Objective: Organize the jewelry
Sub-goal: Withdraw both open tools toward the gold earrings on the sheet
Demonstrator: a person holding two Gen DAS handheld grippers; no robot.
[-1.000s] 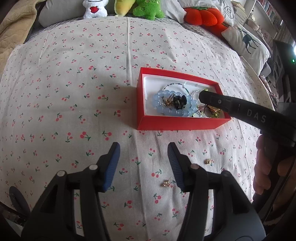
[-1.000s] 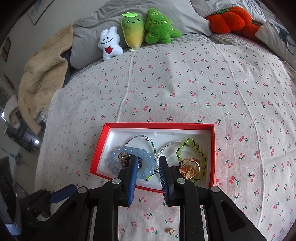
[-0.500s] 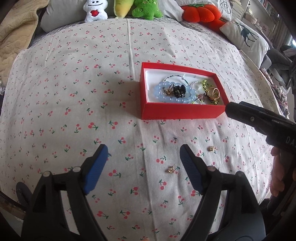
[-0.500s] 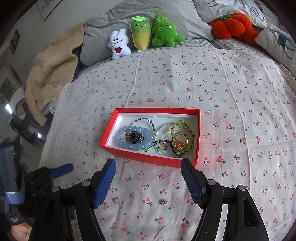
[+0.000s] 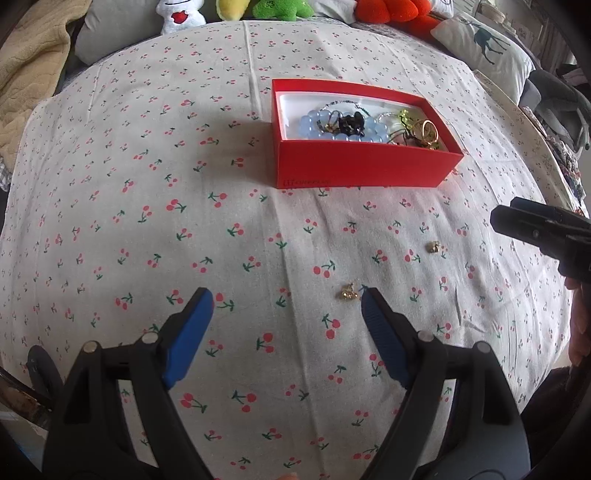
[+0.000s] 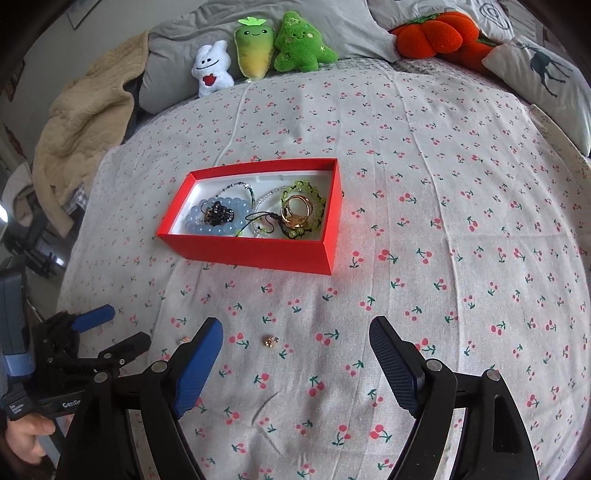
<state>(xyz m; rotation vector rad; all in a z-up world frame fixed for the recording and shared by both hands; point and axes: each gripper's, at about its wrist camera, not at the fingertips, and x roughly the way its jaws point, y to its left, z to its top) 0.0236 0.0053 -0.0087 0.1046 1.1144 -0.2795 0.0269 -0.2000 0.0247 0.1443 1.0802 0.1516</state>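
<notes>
A red box (image 5: 365, 173) (image 6: 258, 254) sits on the cherry-print bedspread, holding a pale blue bead bracelet (image 6: 218, 225), a green bead bracelet (image 6: 306, 210), gold rings (image 6: 295, 214) and a black piece. Two small gold earrings lie loose on the sheet: one (image 5: 347, 293) just off my left gripper's right fingertip, also showing in the right wrist view (image 6: 183, 340), the other (image 5: 433, 246) (image 6: 270, 340) farther right. My left gripper (image 5: 284, 299) is open and empty. My right gripper (image 6: 295, 332) is open and empty, with the second earring ahead between its fingers.
Plush toys (image 6: 255, 55) and an orange plush (image 6: 432, 33) line the grey pillows at the bed's head. A beige blanket (image 6: 85, 118) hangs at the left edge. A deer-print pillow (image 6: 543, 74) lies at the right.
Both grippers pulled back from the box towards the near edge of the bed. The right gripper, nearly shut over the box a second ago, has opened wide. The left has opened wider.
</notes>
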